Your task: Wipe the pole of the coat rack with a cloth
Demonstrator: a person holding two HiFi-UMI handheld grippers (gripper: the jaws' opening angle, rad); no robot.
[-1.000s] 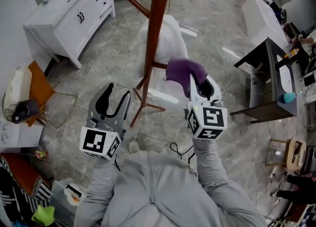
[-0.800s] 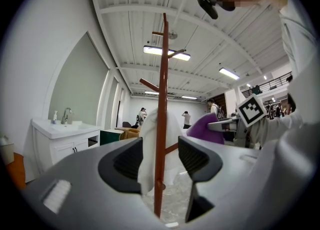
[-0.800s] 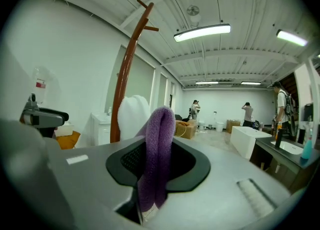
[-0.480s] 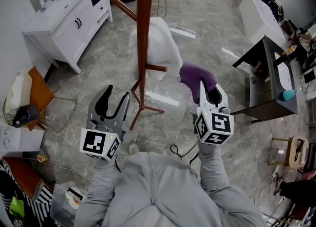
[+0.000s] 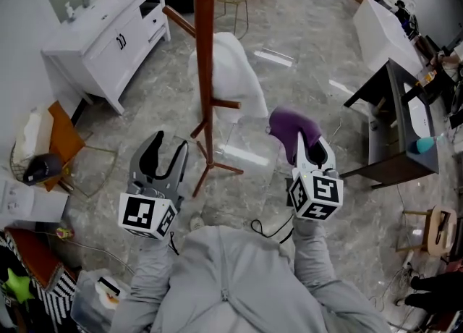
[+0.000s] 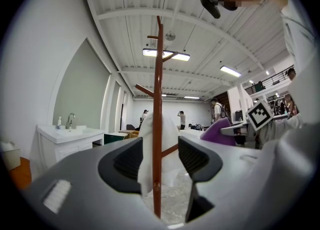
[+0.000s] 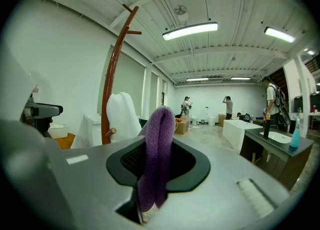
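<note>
Head view shows, nearest the body, the left gripper [image 5: 168, 152] at 7 o'clock with its jaws spread wide and nothing in them. In the left gripper view the pole lines up in the gap between the jaws, but it stands well beyond them and is not touched. At 5 o'clock the right gripper [image 5: 307, 152] has its jaws closed on a folded purple cloth [image 5: 292, 124], pinched through its middle so that a rounded loop sticks out past the tips.

Further out, at about 10 o'clock from the cloth, rises the red-brown pole [image 5: 205, 71] of the coat rack. It is apart from both grippers, so wiping has not begun. A white garment [image 5: 226, 71] hangs on the pole's far right side. Short pegs [image 5: 226, 102] jut out, and thin splayed legs [image 5: 217, 166] carry the rack on the floor.

The main risks, as I judge them:
- The rack looks light on those legs, so pressing the cloth sideways with the left gripper idle could rock or slide it.
- The cloth is held only by a narrow pinch, and dragging it hard along the wood could pull it free.
- A stroke from 3 o'clock would meet the garment and a peg, either snagging the loop or tugging the garment off.

Farthest off, a white vanity [image 5: 108, 31] sits at 10 o'clock and a dark table [image 5: 391, 118] at 3 o'clock, both clear of the work.
</note>
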